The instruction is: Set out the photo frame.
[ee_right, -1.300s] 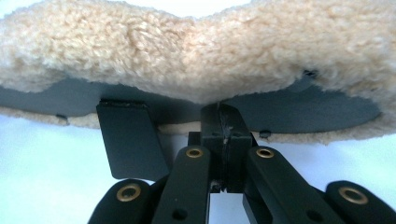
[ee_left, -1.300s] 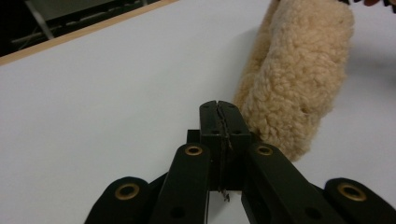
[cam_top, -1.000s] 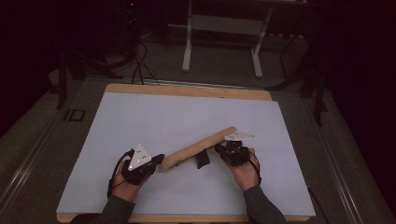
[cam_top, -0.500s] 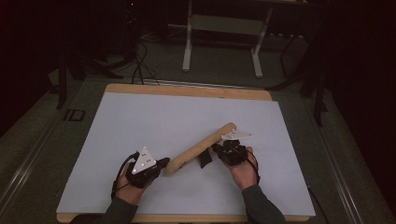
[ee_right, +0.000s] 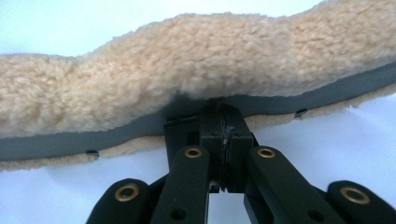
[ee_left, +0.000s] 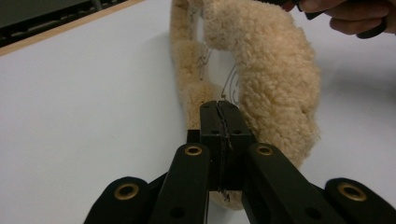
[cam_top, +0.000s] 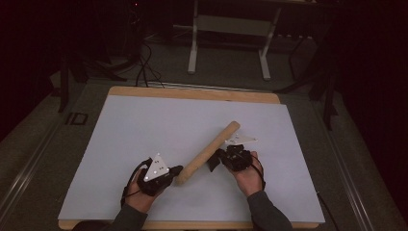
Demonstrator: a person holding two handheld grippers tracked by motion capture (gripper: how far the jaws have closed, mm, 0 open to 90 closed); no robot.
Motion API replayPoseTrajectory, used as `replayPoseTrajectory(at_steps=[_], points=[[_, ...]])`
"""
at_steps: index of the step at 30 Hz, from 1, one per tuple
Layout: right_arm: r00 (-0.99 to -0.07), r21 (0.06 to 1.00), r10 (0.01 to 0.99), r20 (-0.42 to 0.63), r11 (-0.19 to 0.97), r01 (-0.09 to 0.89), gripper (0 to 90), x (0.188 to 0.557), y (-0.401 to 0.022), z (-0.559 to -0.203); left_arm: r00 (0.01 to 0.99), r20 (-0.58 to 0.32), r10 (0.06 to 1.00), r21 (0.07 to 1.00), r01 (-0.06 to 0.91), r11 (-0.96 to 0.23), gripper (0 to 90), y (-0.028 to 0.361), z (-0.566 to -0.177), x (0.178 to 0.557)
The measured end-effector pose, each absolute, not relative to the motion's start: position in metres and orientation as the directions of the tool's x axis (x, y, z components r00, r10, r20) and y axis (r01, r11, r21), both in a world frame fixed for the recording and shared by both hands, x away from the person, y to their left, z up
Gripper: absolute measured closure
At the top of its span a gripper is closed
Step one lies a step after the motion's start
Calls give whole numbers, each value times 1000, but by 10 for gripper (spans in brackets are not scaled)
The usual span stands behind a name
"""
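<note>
Both grippers' jaws clamped on fleece strap (cam_top: pixel 208 154)

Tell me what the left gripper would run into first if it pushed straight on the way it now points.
Nothing new: the left gripper is already shut on the end of the fleece cover, which lies straight ahead of it.

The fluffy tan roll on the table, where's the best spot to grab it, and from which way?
Probably by its thin edges. The fluffy tan roll is fat, soft and long, lying slantwise. The left tool pinches the near end's edge, coming along the roll; the right tool pinches the grey side edge from the side. Two holds should stop it sagging.
</note>
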State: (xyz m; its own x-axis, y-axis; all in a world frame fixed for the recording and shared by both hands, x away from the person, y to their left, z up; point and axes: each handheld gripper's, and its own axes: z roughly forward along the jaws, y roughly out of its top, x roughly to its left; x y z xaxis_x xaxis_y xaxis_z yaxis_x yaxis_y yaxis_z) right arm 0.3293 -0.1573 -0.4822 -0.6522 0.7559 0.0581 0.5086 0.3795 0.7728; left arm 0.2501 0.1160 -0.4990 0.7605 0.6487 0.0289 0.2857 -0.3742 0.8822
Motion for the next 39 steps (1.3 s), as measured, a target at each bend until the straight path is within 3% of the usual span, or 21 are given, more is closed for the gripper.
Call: replayPoseTrajectory(at_steps=[39], points=[[-693,762,717,77,406,505,897,324,-148,-485,844,21,535,871,248,-425,900,67,-500,243]])
